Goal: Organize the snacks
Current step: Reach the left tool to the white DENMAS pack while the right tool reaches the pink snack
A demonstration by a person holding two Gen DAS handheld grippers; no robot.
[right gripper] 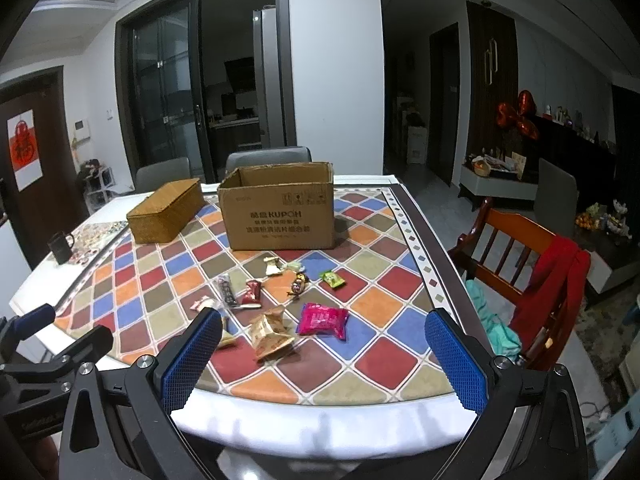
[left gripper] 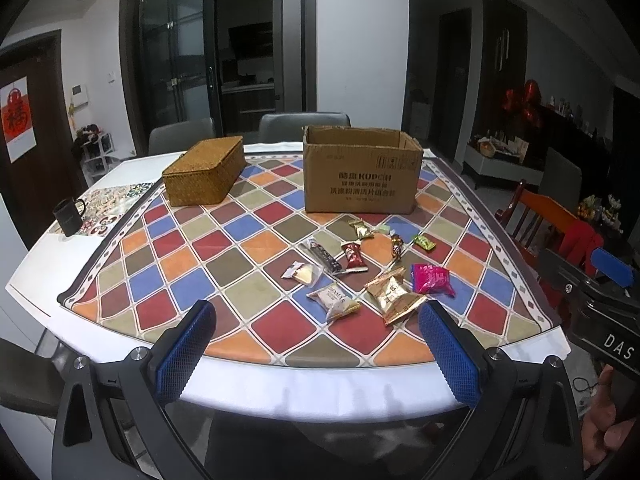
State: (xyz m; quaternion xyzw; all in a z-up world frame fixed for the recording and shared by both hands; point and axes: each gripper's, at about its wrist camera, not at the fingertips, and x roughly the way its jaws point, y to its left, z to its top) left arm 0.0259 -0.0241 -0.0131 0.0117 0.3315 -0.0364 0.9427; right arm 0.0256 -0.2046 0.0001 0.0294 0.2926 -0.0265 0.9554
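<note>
Several wrapped snacks lie loose on the checkered tablecloth: a pink packet, gold packets, a white packet, a red candy, a dark bar and a green candy. An open cardboard box stands behind them. My left gripper is open and empty, above the table's near edge. My right gripper is open and empty, level with it, to the right.
A closed wicker box sits at the back left. A black mug stands at the left edge. A wooden chair with red cloth is right of the table. Grey chairs stand behind.
</note>
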